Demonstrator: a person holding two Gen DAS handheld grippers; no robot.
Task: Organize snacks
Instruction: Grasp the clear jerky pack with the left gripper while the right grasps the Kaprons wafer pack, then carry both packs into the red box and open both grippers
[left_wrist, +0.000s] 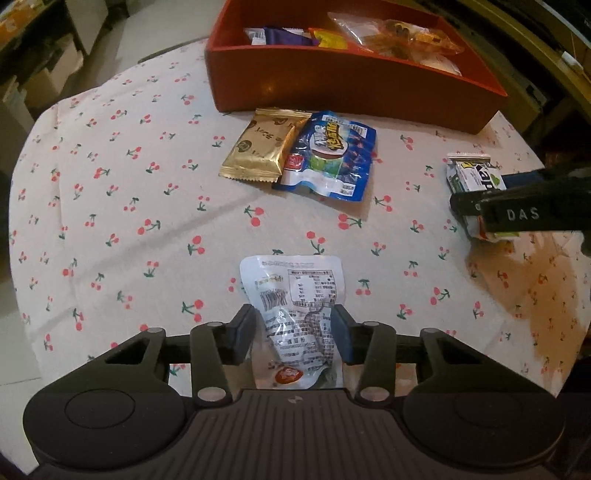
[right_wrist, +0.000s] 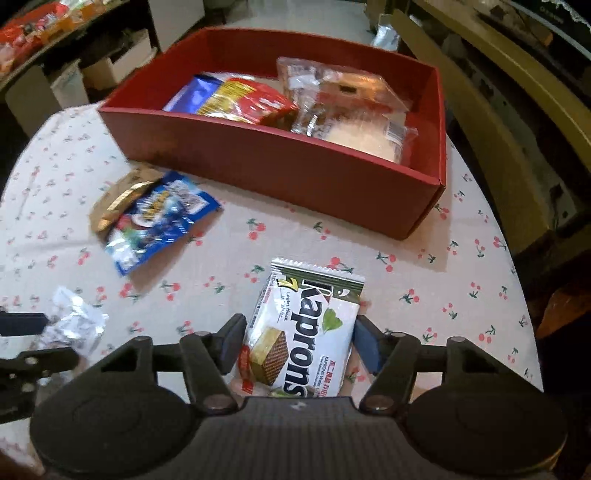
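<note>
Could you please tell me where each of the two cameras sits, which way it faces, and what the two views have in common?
Left wrist: sits on the left gripper, looking steeply down along its fingers at a white pouch pinched between them; the right gripper intrudes at right.
Right wrist: sits on the right gripper, looking down at a Kaprons wafer pack between its fingers; the left gripper shows at left.
Shared: red box, gold packet, blue packet, cherry-print tablecloth.

A cloth (left_wrist: 155, 229) printed with small red cherries covers the table, creased in places and stained brown near one edge (left_wrist: 546, 295). Beyond the table stand pale storage boxes (right_wrist: 70, 81) and a shelf (right_wrist: 40, 22) of bright packets, blurred. An olive-framed piece of furniture (right_wrist: 517, 85) runs along the other side.
</note>
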